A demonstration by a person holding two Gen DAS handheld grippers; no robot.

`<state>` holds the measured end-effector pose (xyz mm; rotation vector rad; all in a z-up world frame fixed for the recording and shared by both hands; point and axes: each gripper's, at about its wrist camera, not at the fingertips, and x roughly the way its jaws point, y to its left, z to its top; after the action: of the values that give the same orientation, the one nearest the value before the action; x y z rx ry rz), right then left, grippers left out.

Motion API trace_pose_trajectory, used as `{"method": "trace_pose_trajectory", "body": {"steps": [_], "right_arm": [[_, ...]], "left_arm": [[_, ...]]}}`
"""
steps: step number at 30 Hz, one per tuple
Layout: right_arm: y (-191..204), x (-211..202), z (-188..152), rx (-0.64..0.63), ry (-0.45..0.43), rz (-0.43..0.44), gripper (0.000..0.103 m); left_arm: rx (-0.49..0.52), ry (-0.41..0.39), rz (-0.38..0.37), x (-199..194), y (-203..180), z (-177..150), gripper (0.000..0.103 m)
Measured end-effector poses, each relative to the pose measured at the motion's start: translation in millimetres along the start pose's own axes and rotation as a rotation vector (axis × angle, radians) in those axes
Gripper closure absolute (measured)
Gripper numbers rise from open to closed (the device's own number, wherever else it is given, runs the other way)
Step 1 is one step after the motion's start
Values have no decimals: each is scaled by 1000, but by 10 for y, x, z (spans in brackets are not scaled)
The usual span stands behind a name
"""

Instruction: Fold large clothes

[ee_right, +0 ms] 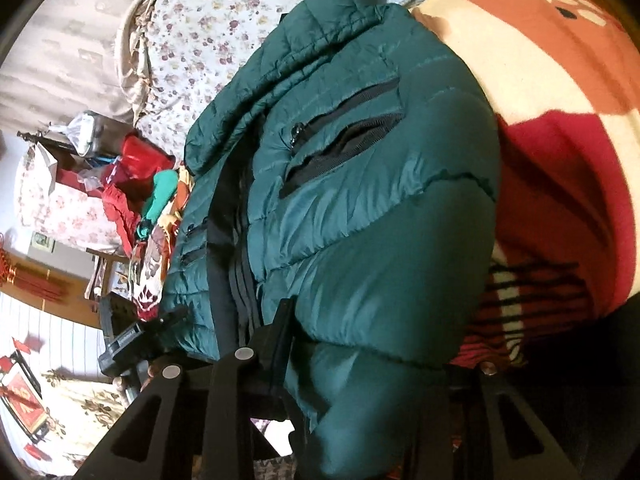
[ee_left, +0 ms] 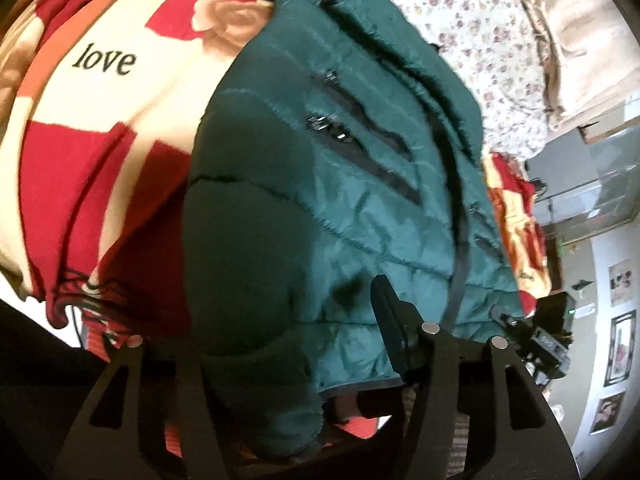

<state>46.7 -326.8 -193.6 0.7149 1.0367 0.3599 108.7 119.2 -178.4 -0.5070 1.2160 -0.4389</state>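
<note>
The green puffer jacket (ee_left: 320, 184) lies on the bed over a red-and-cream blanket (ee_left: 80, 120), already gathered into layered folds; judged partly folded, with the final fold and squaring left. Left hand-held gripper (ee_left: 304, 344): jacket's near hem bulges between its jaws and against the right-hand finger; a firm clamp cannot be confirmed. Right hand-held gripper (ee_right: 360, 360): likewise, padded edge between the jaws, grip undetermined.

— What lies around me?
— A red-and-cream blanket (ee_left: 92, 120) reading "love"; a flowered sheet (ee_left: 460, 20) beyond; framed pictures (ee_left: 622, 344) on my white wall (ee_left: 600, 256); bright daylight.
</note>
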Motion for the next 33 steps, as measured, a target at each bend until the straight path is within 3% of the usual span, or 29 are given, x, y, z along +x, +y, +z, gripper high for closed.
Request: {"method": "trace_pose_trajectory", "body": {"steps": [2,5,13,18,22,27,33], "right_arm": [[-8,-35,-4,6,-4,2,71],[17,-159,-1,5,-25,16,81],[332,-609,-41,-82,-89,86,87],[444,-787,-203,-120,-82,97,87],[501,-966,-316,-137,-88,114,87],[656,-1082,-256,-169,-117,117,88],[891,-1042,30,-225,-145,69,88]], "left_arm": [[-21,1,45,-12,45,2,82],[-96,-8,-11,-131,109,14,90],[-35,-123,-45,-686,-269,-51,92],[-40,-130,-121,-921,-319,-218,92],[-14,-148,-141,-1121,-375,-386,92],[61,-205,-84,-1282,-559,-451,92],[120,-241,-18,-1289,-755,-254,92]]}}
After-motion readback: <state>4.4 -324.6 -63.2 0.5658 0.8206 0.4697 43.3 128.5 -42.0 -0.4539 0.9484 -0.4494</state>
